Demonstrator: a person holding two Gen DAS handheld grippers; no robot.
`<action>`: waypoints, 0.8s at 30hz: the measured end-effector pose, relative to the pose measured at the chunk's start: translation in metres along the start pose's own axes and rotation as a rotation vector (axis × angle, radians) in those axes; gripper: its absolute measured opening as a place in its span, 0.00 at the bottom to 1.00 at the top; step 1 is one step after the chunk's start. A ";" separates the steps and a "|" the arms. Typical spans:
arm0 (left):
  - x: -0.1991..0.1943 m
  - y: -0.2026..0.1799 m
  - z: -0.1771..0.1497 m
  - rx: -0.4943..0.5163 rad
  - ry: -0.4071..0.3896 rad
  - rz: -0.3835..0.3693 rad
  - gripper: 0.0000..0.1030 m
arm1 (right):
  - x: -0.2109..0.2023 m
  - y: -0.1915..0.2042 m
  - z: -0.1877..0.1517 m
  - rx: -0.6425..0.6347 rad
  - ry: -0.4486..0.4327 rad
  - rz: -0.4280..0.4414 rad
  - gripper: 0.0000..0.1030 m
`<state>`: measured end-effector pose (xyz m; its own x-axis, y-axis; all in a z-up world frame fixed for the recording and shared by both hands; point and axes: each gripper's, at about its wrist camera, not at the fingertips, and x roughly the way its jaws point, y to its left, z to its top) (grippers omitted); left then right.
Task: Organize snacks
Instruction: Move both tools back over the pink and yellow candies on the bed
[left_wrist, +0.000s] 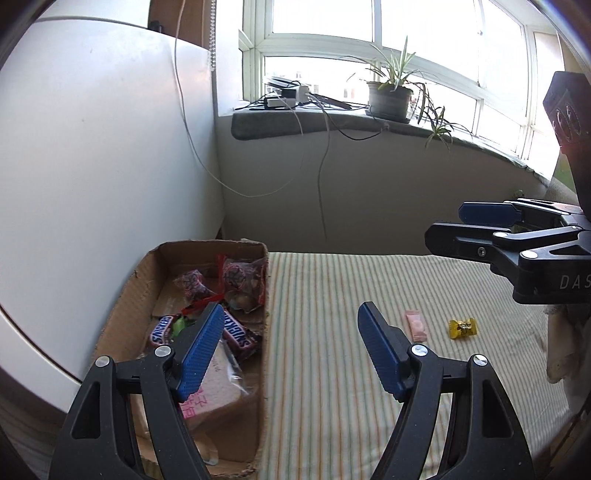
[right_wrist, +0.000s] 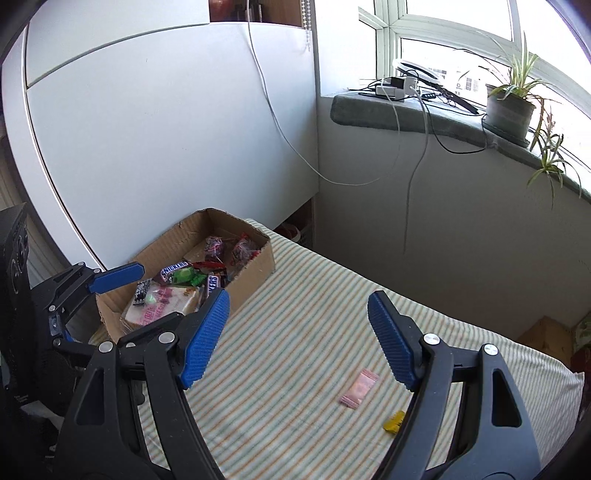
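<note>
A cardboard box (left_wrist: 122, 314) (right_wrist: 255, 266) at the left of the striped cloth holds Snickers bars (left_wrist: 240, 334) (right_wrist: 173, 271), red-wrapped sweets (left_wrist: 236, 275) and a clear pack with pink print (right_wrist: 162, 301). A pink sachet (left_wrist: 417, 325) (right_wrist: 360, 387) and a yellow candy (left_wrist: 462, 328) (right_wrist: 394, 421) lie loose on the cloth. My left gripper (left_wrist: 290, 325) is open and empty, astride the box's right wall; it also shows in the right wrist view (right_wrist: 110, 277). My right gripper (right_wrist: 297, 321) is open and empty above the cloth, and hovers at the right in the left wrist view (left_wrist: 443, 225).
The striped cloth (left_wrist: 332, 332) covers the table. A white panel (left_wrist: 92, 166) stands behind the box. A windowsill with a potted plant (left_wrist: 391, 92) and chargers with hanging cables (left_wrist: 288, 96) runs along the back.
</note>
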<state>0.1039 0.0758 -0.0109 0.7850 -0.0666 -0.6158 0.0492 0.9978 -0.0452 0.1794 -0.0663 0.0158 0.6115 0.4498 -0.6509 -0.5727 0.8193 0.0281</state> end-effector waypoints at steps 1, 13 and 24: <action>0.002 -0.004 -0.001 -0.002 0.005 -0.011 0.73 | -0.004 -0.005 -0.005 0.000 0.003 -0.012 0.78; 0.032 -0.057 -0.010 0.030 0.071 -0.112 0.73 | -0.016 -0.069 -0.059 0.064 0.085 -0.098 0.78; 0.066 -0.091 -0.026 0.048 0.161 -0.169 0.66 | 0.005 -0.104 -0.102 0.119 0.184 -0.137 0.78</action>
<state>0.1346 -0.0199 -0.0678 0.6548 -0.2293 -0.7202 0.2044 0.9711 -0.1233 0.1863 -0.1861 -0.0680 0.5628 0.2684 -0.7818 -0.4161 0.9092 0.0125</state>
